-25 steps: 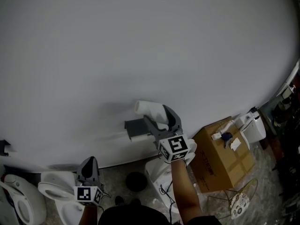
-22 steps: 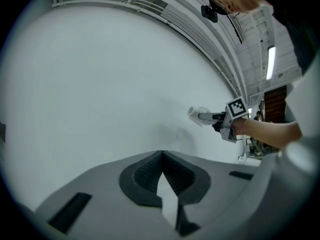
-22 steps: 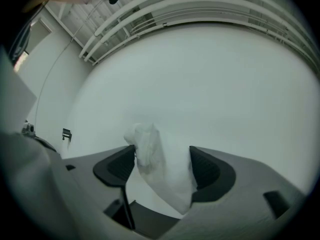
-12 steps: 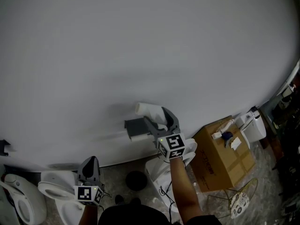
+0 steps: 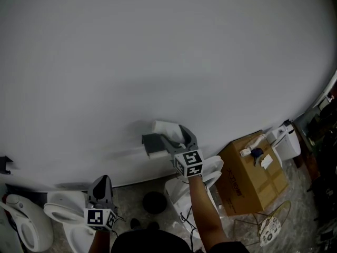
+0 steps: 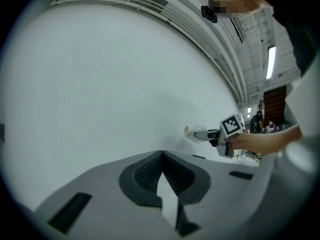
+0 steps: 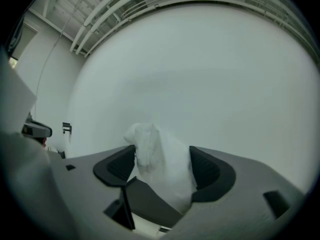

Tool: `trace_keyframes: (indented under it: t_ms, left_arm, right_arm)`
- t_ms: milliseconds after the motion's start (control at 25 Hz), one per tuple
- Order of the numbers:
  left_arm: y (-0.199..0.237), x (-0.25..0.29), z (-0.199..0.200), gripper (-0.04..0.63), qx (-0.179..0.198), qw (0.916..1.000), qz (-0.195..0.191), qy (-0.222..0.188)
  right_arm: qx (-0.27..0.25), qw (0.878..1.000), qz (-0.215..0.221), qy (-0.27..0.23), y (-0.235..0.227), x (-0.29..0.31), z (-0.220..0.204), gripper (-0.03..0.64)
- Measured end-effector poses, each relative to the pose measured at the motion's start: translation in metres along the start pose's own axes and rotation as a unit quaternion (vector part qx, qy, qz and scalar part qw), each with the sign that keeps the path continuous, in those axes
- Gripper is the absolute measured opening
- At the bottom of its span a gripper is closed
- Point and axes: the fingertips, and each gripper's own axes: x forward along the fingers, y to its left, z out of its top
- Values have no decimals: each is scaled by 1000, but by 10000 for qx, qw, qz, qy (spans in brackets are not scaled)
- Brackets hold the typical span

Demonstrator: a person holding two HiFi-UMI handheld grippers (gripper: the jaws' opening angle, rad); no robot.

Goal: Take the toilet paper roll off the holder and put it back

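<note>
Your right gripper [image 5: 174, 134] clamps the single roll [image 7: 161, 166], its length pointing at the wall [image 5: 158, 46]; your left gripper [image 6: 162, 178] has its jaws together, empty.

Plain white wall [image 5: 158, 46] w/ toilets [image 5: 58, 215] & cardboard box [image 5: 253, 181] on speckled floor [image 5: 129, 200].

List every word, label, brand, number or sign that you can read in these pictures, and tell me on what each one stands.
No text in these pictures can be read.
Cardboard box: there is dark print on its side, but it is too small to read.
Marker cubes: they carry only black and white square patterns, no words or numbers.
</note>
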Motion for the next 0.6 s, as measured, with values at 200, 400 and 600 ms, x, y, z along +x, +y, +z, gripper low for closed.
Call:
trace_keyframes:
  t_ms: [200, 400, 600]
  left_arm:
    - [3, -1, -2, 3, 0, 10000, 33, 17]
    - [10, -4, -8, 3, 8, 10000, 39, 22]
    - [14, -6, -6, 3, 17, 9999, 104, 40]
  right_arm:
    - [88, 9996, 48, 248, 1, 10, -23, 345]
    - [136, 9982, 66, 580, 4, 21, -53, 345]
    - [117, 9953, 103, 953, 6, 31, -85, 345]
